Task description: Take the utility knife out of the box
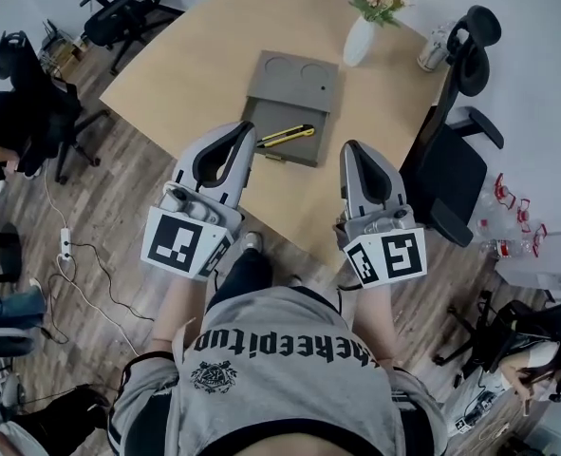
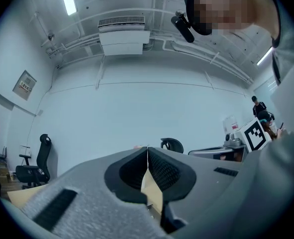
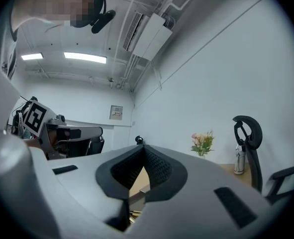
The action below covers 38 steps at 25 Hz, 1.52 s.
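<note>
Left gripper (image 1: pixel 246 127) and right gripper (image 1: pixel 350 146) over the near table (image 1: pixel 195 55) edge, both sets of fingers pressed together, empty, between them yellow knife (image 1: pixel 287 136) lying in grey box (image 1: pixel 289 93), vase (image 1: pixel 359 41) beyond

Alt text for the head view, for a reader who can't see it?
A person holds the left gripper and right gripper, both shut and empty, at the near edge of a wooden table. Beyond them a yellow utility knife lies in an open grey box; a vase of flowers stands further back.
</note>
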Available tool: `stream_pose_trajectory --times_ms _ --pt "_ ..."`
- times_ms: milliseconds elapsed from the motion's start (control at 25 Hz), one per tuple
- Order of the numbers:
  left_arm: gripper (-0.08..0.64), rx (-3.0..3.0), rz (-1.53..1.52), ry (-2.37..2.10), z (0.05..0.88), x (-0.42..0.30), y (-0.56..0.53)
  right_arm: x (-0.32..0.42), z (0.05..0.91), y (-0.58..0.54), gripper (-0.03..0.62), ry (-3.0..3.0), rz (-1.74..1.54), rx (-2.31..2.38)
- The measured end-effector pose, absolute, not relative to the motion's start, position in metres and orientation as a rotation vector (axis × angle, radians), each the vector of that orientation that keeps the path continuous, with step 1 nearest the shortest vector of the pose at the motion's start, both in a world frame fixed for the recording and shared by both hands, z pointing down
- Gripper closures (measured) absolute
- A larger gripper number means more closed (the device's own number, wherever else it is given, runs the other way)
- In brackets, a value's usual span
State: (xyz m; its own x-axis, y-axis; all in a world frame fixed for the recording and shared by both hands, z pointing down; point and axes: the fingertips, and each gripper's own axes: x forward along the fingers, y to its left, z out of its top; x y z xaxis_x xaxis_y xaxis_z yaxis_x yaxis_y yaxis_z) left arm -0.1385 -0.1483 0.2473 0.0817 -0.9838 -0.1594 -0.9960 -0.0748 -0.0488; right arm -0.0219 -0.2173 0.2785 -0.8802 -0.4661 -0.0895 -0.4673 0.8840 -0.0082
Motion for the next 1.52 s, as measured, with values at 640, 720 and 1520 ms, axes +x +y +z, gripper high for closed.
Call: stream_pose_trajectory --times_ms 640,720,1520 --pt "0.541 -2.439 0.113 1.801 0.26 -0.19 -0.232 -0.069 0.29 -0.274 0.586 2.907 0.006 -1.034" --pt "0.541 -2.465 0.109 1.776 0.263 -0.194 -0.239 -0.072 0.292 -0.279 0.586 2.898 0.004 -1.068" --pt "0.541 -2.733 0.041 1.562 0.313 -0.205 -0.304 -0.084 0.331 -0.315 0.586 2.846 -0.065 -1.385"
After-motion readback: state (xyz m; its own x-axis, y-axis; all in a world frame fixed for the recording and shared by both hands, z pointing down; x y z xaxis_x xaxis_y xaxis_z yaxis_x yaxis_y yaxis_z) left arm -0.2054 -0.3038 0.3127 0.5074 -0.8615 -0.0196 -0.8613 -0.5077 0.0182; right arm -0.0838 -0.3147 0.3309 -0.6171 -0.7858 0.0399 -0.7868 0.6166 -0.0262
